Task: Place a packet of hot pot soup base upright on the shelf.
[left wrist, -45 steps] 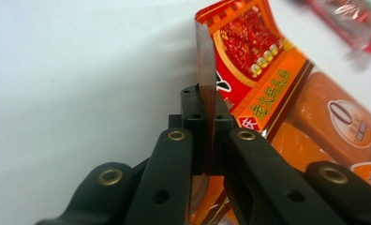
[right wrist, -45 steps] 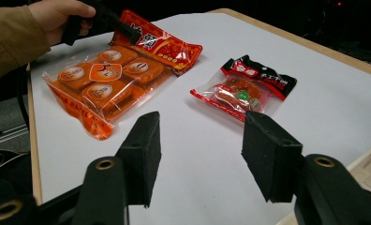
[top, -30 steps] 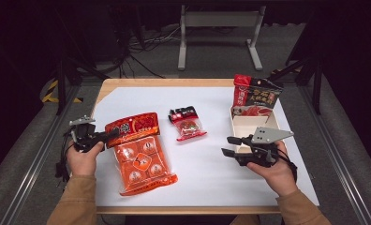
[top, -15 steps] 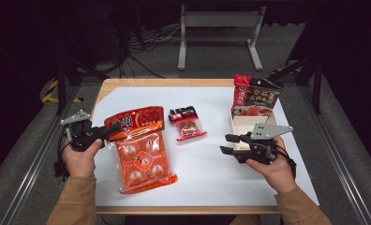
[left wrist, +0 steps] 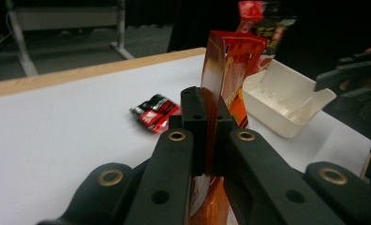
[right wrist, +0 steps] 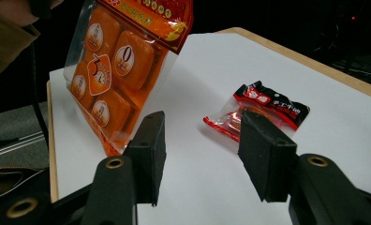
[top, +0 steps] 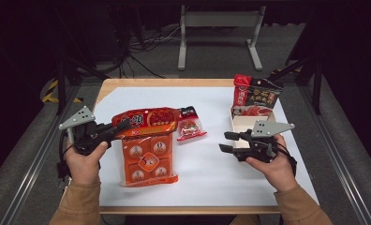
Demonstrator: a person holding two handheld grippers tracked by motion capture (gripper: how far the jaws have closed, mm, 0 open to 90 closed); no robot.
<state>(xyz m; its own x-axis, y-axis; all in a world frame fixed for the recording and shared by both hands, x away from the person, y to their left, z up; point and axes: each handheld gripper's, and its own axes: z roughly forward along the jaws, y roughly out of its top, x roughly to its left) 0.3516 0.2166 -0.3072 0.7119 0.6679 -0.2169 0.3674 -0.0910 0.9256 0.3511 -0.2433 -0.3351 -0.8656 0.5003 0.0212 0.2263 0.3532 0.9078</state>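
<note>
Small red-black packet [top: 189, 125] flat mid-table; white tray [top: 249, 123] right, dark-red bag [top: 257, 93] upright behind.

The orange snack bag [right wrist: 122, 61] shows a "0" and a "3" on its inner packets.

Your white table top [top: 211, 164] is lit brightly and evenly from above, while the room around it falls off to near black. Shadows under your hands are soft and faint. In the left gripper view the orange packet [left wrist: 223, 70] and the jaws close to the lens are soft, and the small red packet [left wrist: 154, 112] is blurred. The high view is grainy.
</note>
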